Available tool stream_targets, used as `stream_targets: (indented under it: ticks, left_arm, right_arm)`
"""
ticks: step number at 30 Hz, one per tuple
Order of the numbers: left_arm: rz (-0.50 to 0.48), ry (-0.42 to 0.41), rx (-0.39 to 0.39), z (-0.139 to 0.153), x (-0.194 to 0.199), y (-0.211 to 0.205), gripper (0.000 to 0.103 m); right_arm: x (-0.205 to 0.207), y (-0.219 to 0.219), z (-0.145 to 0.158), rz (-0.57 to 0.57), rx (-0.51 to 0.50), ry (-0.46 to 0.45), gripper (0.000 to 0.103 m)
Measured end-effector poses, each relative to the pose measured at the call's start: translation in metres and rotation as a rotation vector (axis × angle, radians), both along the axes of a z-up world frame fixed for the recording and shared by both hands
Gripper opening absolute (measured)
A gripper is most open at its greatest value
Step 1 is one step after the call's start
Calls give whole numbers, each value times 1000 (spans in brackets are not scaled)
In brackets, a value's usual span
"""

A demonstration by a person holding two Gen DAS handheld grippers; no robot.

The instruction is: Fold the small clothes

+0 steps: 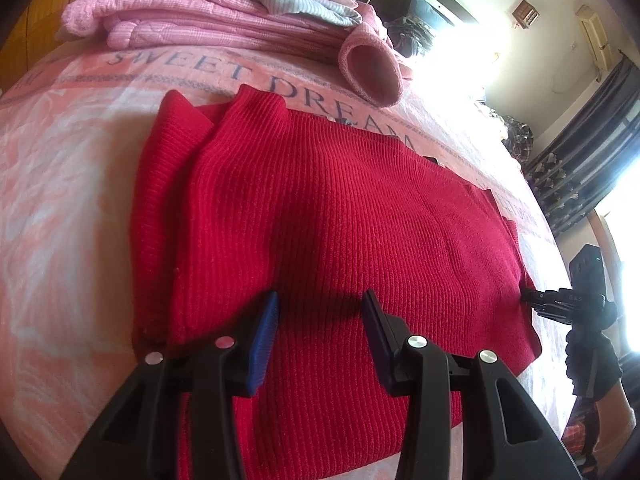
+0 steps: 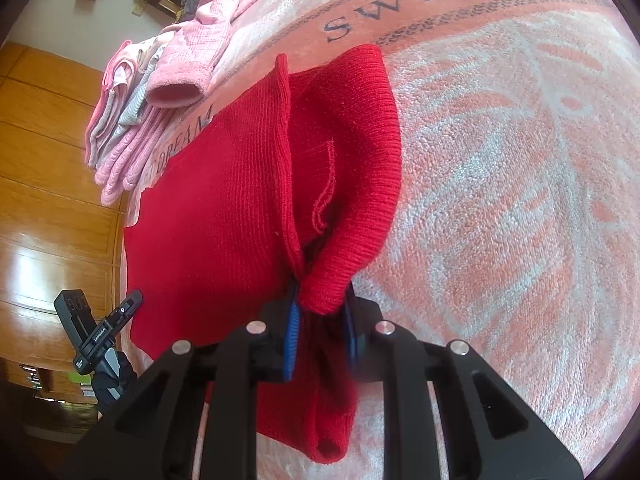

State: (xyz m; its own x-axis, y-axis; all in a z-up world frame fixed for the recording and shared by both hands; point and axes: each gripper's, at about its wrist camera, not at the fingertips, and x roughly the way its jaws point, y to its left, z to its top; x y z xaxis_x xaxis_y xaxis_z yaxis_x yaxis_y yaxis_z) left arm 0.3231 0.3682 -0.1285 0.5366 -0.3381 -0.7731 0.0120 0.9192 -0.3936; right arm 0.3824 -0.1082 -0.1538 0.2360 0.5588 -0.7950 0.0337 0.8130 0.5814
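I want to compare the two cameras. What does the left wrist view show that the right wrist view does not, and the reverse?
Only the left wrist view: the left claw open above the flat sweater, plus a curtain.

Only the right wrist view: the right claw shut on a bunched sweater edge, plus wooden panels.

Both: the red sweater, the pink clothes pile and the "SWEET DREAM" blanket.
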Motion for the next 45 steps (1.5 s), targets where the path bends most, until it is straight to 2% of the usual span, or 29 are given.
stream_targets:
  ticks: [3,6,10,13,15,18,21,23,26,28,29,30,31,35,37,39,41,45]
  left_arm:
    - [7,-10,-32,11,-9,9,43]
    - [-10,-50,-30,24,-21,20,44]
    - [1,-57,-96,26,-30,39,45]
    - [12,-55,-129,24,-35,52,45]
    - [17,-57,-134,23,-38,59,45]
    - [30,-57,-152,20,-42,70,46]
    - [48,-59,-177,18,-43,82,46]
    - [55,-60,-185,18,-45,87,46]
    - [62,-74,-195,23,-47,95,46]
    - [71,-89,-222,31,-49,99,46]
    - [75,-96,-240,35,-49,101,46]
    - [80,-102,-257,38,-49,103,47]
    - [81,-106,-272,42,-48,104,47]
    - [72,-111,-329,52,-41,99,50]
    - [61,-106,-341,55,-39,93,50]
    - [46,-102,-337,55,-37,86,51]
    - [35,-93,-328,54,-35,79,51]
    - [29,-67,-346,47,-30,72,51]
  right_arm:
    - [2,9,20,1,-37,3,16]
    - [9,35,62,45,-51,-37,16]
    - [24,105,114,145,-110,-100,16]
    - [30,171,131,222,-123,-133,16]
    - [28,219,131,291,-134,-142,16]
    - [26,276,113,362,-152,-117,16]
    - [21,309,88,411,-152,-57,21]
    - [16,314,86,423,-116,-44,28]
    - [5,299,101,433,-98,-72,35]
    - [-9,289,109,449,-124,-105,39]
    - [-18,284,110,465,-146,-122,43]
    - [-26,279,110,486,-169,-134,53]
    - [-36,276,108,510,-193,-146,55]
    - [-76,286,99,656,-259,-227,57]
    - [-91,300,95,716,-302,-291,62]
    - [-102,315,89,764,-322,-335,62]
    - [-111,327,80,793,-358,-358,63]
    - [-111,346,58,811,-524,-416,62]
